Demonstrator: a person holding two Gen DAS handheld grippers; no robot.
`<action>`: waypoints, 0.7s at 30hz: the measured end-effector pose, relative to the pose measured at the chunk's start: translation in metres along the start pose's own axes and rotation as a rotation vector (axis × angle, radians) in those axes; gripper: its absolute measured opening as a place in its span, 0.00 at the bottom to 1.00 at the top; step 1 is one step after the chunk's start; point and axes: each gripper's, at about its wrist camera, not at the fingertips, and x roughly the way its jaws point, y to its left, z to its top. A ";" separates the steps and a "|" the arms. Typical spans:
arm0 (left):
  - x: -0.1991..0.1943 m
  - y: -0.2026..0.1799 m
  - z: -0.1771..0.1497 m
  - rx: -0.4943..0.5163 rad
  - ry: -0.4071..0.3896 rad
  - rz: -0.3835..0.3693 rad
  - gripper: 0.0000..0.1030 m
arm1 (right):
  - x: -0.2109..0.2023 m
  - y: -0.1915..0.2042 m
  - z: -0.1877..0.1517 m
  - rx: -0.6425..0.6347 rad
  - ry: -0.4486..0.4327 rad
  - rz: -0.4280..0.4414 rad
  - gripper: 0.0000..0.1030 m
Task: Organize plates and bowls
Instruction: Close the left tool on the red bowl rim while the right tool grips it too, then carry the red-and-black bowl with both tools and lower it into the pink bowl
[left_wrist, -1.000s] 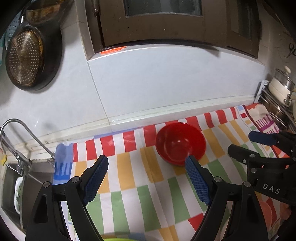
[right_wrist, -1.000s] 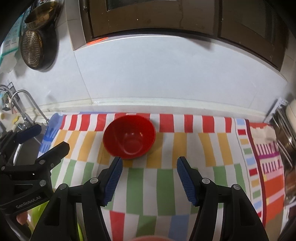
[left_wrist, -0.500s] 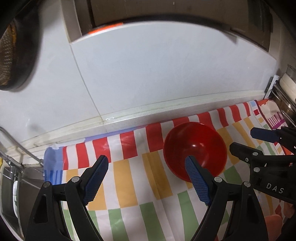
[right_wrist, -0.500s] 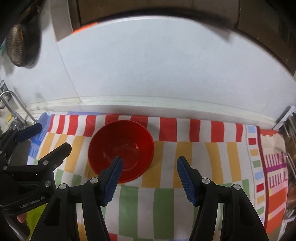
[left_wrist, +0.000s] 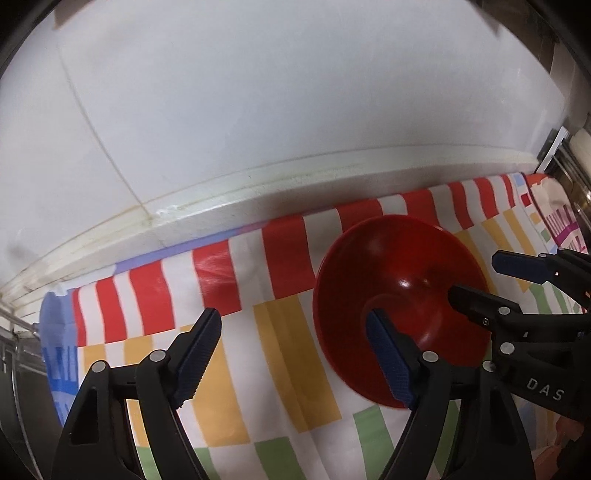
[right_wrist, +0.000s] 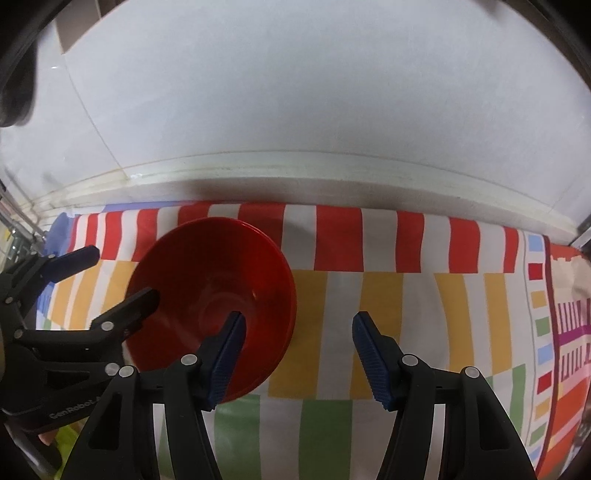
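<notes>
A red bowl (left_wrist: 399, 266) (right_wrist: 221, 266) stands upright on the striped cloth near the wall. My left gripper (left_wrist: 291, 321) straddles the bowl's left rim: its right finger sits over the inside and its left finger hangs over the cloth. Its jaws are closing, but the pads do not touch the rim. My right gripper (right_wrist: 299, 319) straddles the right rim the same way, open, with its left finger over the inside. Each gripper shows in the other's view: the right gripper (left_wrist: 480, 277) and the left gripper (right_wrist: 122, 275). I cannot tell whether any finger touches the bowl.
The striped cloth (right_wrist: 369, 295) covers the counter up to a white tiled wall (right_wrist: 295, 110). A sink edge (left_wrist: 14, 350) lies at the far left and a metal rack (left_wrist: 569, 162) at the far right. Something green (right_wrist: 62, 432) shows low on the left.
Both grippers have come down and forward onto the bowl, which now looms large. Each now has one finger over the bowl's inside. The left jaws stand slightly narrower.
</notes>
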 end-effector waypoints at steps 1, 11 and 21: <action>0.004 -0.001 0.001 -0.001 0.009 -0.003 0.75 | 0.003 -0.001 0.001 0.002 0.006 0.003 0.58; 0.026 -0.008 0.004 -0.015 0.054 -0.033 0.55 | 0.020 -0.008 0.000 0.048 0.069 0.050 0.40; 0.039 -0.016 0.004 -0.044 0.119 -0.110 0.24 | 0.023 -0.001 -0.001 0.044 0.121 0.104 0.16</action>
